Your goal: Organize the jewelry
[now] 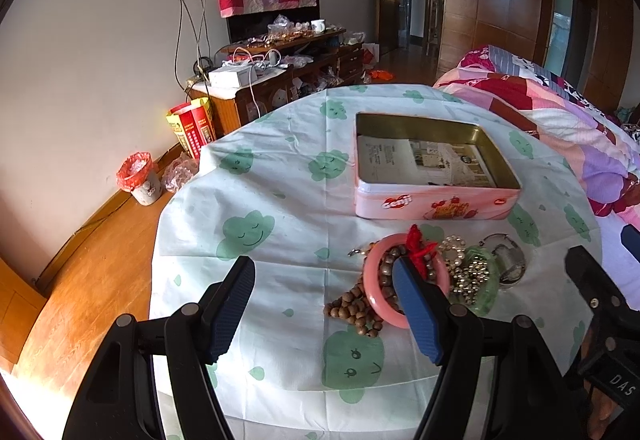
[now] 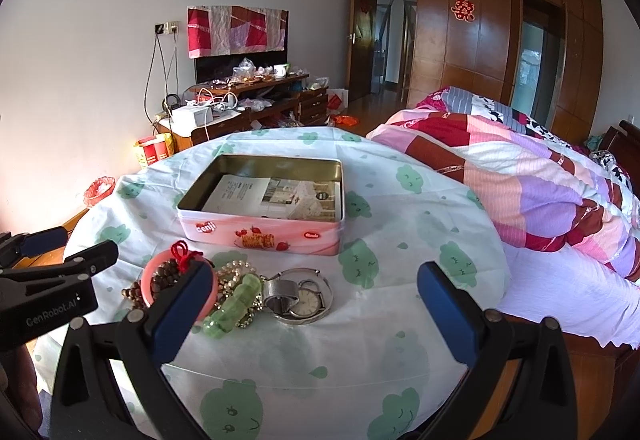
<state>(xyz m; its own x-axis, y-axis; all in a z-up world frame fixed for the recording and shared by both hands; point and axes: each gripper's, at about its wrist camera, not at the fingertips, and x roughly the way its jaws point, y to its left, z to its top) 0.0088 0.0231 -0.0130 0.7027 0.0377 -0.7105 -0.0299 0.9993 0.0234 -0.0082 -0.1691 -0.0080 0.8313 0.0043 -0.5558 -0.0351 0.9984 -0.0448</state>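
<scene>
A pile of jewelry lies on the round table in front of an open pink tin (image 1: 434, 202) (image 2: 260, 236) lined with printed paper. The pile holds a pink bangle (image 1: 378, 298) (image 2: 147, 280), wooden beads (image 1: 354, 310) (image 2: 164, 274), a red knotted cord (image 1: 418, 242) (image 2: 184, 254), a pearl and metal bead chain (image 1: 468, 272) (image 2: 232, 272), a green bangle (image 1: 486, 296) (image 2: 232, 306) and a silver watch (image 1: 508, 260) (image 2: 300, 298). My left gripper (image 1: 324, 274) is open, just short of the pile. My right gripper (image 2: 314, 284) is open, hovering before the watch.
The table wears a white cloth with green cloud faces (image 1: 248, 232) (image 2: 400, 320). A bed with a patchwork quilt (image 2: 540, 184) is close on the right. A cluttered TV cabinet (image 1: 280, 68) and a lined bin (image 1: 140, 178) stand by the far wall.
</scene>
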